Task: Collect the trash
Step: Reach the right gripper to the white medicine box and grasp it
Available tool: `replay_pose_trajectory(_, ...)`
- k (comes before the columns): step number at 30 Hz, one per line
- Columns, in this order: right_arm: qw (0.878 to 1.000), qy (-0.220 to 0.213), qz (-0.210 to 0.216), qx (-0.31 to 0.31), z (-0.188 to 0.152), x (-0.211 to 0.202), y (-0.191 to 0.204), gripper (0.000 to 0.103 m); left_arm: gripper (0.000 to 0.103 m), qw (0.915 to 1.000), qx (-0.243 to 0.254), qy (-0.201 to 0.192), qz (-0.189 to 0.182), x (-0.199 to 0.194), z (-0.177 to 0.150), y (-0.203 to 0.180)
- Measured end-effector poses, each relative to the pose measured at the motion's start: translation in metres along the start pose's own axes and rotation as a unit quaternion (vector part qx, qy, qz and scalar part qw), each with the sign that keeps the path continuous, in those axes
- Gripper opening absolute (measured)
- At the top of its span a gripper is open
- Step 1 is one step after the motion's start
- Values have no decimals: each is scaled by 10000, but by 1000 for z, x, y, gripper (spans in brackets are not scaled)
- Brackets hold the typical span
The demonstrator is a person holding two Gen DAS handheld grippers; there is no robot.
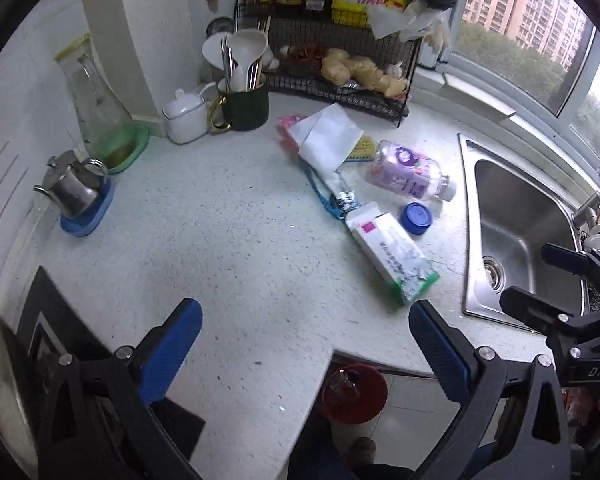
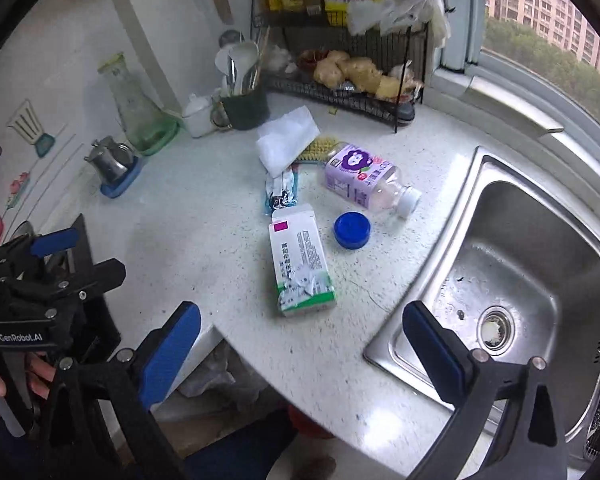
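Both grippers fill the near edge of their views: the left gripper (image 1: 306, 344) and the right gripper (image 2: 302, 342) each have their blue pads spread wide, with nothing between them and touching nothing. Each hovers above the front edge of the table (image 1: 228, 248).

A steel sink (image 2: 512, 280) is set into the table, and it serves as the landmark here. A black wire rack (image 1: 340, 84) stands at the back, beyond the sink's far left corner.

Trash lies in a loose cluster left of the sink. A white tissue (image 2: 286, 140) is farthest back in the cluster, near the rack. A clear bottle (image 2: 366, 180) with a purple label lies on its side just left of the sink's back corner, its white cap towards the sink. A white and green box (image 2: 302, 264) lies flat nearest the front edge, left of the sink's basin. A crumpled foil wrapper (image 2: 280, 192) sits between tissue and box. A blue lid (image 2: 353, 230) rests between box and bottle, apart from both.
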State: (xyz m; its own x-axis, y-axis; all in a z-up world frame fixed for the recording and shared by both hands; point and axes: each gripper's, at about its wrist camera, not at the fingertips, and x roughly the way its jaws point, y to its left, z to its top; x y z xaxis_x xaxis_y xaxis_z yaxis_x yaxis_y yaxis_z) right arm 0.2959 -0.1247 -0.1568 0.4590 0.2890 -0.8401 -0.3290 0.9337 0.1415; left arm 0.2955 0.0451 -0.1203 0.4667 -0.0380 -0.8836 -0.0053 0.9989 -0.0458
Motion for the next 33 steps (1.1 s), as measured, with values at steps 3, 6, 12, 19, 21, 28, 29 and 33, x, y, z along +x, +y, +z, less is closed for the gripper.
replay_pose_trajectory(3,9997,256,-46,-27,9,24,2,102,102,9996,-45,224,-158,22,8,11)
replay_pose_trajectory(6,9988,487,-68,-36,16,48,4,102,102,9979,-52,504,-392,46,13,18)
replay_pose_trajectory(12,9964,844,-73,12,29,85,6,102,102,9948,-47,918,-428,84,21,28)
replay_pose_trajectory(19,9938,1102,-146,-59,38,122,7,102,102,9916,138,1232,-360,107,20,33)
replay_pose_trajectory(21,9928,1187,-154,-111,37,132,6,102,102,9901,56,1339,-409,111,19,40)
replay_pose_trajectory(28,9896,1430,-129,-38,33,149,1,92,102,9884,-13,1463,-415,118,17,50)
replay_pose_trajectory(29,9891,1470,-106,-45,32,151,1,90,102,9881,-26,1482,-410,120,18,51)
replay_pose_trajectory(33,9888,1480,-143,-138,30,151,4,80,102,9877,-56,1500,-427,122,18,52)
